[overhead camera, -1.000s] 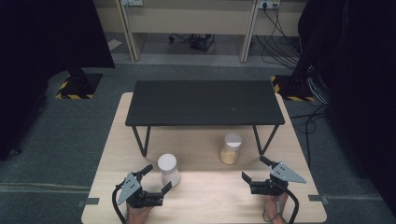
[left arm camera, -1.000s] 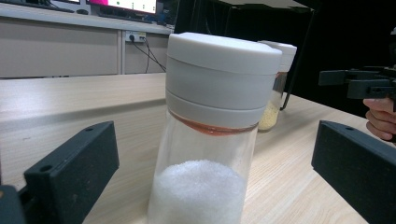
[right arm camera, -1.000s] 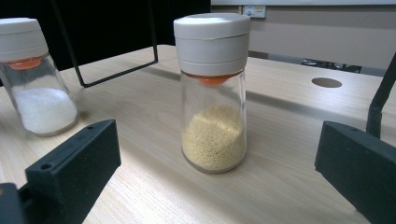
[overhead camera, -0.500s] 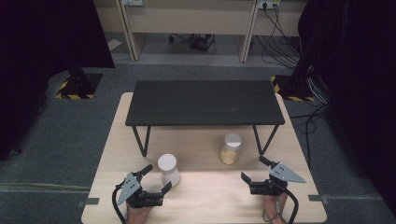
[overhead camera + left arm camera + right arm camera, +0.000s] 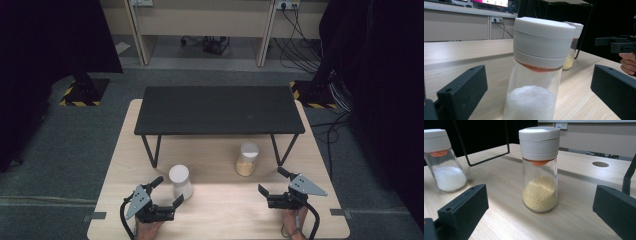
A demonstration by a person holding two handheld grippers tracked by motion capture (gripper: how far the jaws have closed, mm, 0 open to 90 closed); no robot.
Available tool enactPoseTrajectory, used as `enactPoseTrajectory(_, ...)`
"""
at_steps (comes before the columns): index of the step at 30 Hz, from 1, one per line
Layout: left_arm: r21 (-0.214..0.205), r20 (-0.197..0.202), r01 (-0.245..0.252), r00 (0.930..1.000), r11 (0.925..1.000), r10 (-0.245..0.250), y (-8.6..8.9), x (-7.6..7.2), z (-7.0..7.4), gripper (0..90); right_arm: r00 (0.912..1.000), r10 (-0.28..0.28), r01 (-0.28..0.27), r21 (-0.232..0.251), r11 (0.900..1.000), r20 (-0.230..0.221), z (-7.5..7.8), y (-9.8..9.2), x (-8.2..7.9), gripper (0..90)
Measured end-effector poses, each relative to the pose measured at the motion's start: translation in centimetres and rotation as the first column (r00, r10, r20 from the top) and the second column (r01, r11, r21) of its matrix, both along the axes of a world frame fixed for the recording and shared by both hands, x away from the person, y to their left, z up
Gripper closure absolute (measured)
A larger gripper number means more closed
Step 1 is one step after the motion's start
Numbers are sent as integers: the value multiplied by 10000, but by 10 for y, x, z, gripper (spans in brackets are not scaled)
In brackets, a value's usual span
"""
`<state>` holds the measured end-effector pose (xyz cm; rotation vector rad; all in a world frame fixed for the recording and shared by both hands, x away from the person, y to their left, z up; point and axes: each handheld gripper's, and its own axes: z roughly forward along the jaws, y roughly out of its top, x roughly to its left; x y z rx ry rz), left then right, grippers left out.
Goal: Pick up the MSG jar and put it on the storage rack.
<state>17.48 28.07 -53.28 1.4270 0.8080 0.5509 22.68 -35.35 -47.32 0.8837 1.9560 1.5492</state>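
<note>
1. Presently on wooden table [image 5: 220,215]: 2 glass shakers, both upright, each with white cap.
2. Shaker of white granules [image 5: 180,182]: near left front of table, just ahead of left gripper [image 5: 167,192]; roughly 1/3 full; orange insert visible under cap in left gripper view [image 5: 537,68].
3. Left gripper: jaws spread wide, 1 on each side of white-granule shaker, not touching glass; held in a hand at table's front edge.
4. Shaker of yellow granules [image 5: 247,158]: right of centre, beside right leg of black shelf [image 5: 220,110]; under 1/2 full; seen close in right gripper view [image 5: 539,170].
5. Right gripper [image 5: 270,181]: jaws spread wide, holding nothing; pointed at yellow-granule shaker, near it but apart.
6. Black shelf: low, on thin metal legs, over far half of table; top bare.
7. Round hole [image 5: 600,164] in tabletop, beyond yellow-granule shaker in right gripper view.
8. Shakers well apart from each other.
</note>
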Motion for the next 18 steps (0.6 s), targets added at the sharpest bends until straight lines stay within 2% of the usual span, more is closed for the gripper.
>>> enactPoseTrajectory(18, 291, 134, -101, 9999, 9995, 97, -4, -3, 2, 1, 10000, -11, 11, 30, 10000, 13, 0, -1, -1, 2)
